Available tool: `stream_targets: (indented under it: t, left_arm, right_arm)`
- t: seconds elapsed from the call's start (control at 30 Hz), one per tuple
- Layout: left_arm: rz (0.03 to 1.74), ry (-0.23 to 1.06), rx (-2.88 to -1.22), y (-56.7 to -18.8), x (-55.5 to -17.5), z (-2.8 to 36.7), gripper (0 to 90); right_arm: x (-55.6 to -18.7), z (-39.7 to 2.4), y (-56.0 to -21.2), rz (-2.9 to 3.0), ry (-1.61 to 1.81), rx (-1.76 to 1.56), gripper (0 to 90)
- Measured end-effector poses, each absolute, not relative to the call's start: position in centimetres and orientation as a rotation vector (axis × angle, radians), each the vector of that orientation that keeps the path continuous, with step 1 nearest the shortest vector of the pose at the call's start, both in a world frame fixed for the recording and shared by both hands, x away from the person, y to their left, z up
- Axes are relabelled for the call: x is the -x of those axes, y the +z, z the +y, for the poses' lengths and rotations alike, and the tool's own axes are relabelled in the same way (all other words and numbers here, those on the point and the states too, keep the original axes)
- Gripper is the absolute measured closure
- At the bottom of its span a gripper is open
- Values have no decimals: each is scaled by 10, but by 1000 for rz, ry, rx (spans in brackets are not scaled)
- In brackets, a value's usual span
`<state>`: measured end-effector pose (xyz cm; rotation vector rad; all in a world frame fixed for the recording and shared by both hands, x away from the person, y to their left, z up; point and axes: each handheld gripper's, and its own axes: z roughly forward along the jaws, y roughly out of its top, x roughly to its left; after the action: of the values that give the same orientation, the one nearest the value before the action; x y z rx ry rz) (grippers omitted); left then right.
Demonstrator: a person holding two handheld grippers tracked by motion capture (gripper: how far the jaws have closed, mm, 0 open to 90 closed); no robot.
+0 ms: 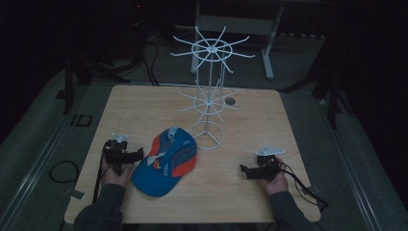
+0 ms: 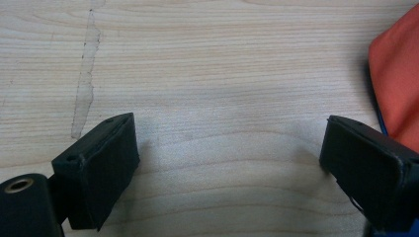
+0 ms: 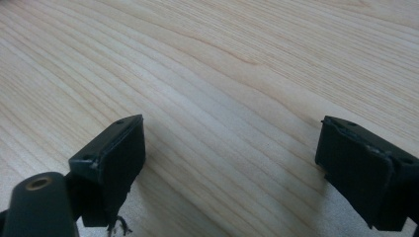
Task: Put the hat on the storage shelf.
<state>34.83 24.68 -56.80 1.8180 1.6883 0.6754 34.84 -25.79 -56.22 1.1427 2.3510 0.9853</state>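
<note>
Cap [image 1: 166, 162] just beside left gripper [image 1: 137, 155] — seemingly untouched — both grippers' jaws wide, empty

A soft fabric baseball cap [image 1: 166, 162] in blue with orange panels and a small printed logo lies crown-up on the pale wooden table, its blue brim pointing toward the near-left edge. It sits left of centre, just in front of the ring base of a white wire display stand [image 1: 208, 96], which stands upright with two tiers of radiating hooks, all bare.
</note>
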Motion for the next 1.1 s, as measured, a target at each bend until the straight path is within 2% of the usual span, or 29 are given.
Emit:
stream_targets:
  t: [0.37, 0.43, 0.5, 0.7, 0.73, 0.8, 0.9, 0.97, 1.1]
  left_arm:
    - [1684, 680, -1814, -568, -348, 246, 96]
    - [1660, 677, -1827, -567, -347, 246, 161]
    - [1656, 672, -1832, -566, -347, 247, 171]
    - [1645, 667, -1833, -564, -344, 247, 360]
    - [1646, 664, -1835, -563, -344, 247, 360]
    - [1652, 655, -1843, -561, -344, 249, 453]
    - [1647, 637, -1862, -559, -345, 251, 518]
    - [1642, 587, -1880, -555, -345, 256, 544]
    - [1618, 566, -1885, -550, -343, 258, 560]
  right_arm:
    - [-348, -258, -562, 2349, 985, -1147, 117]
    - [-348, -258, -562, 2349, 985, -1147, 117]
    - [-348, -258, -562, 2349, 985, -1147, 117]
    - [-348, -258, -562, 2349, 985, -1146, 117]
    - [-348, -258, -562, 2349, 985, -1146, 117]
    - [-348, -258, -562, 2349, 985, -1146, 117]
    - [-348, -258, -562, 2349, 984, -1146, 117]
    - [-348, -258, -562, 2349, 985, -1146, 117]
    - [-348, -258, -562, 2349, 985, -1145, 117]
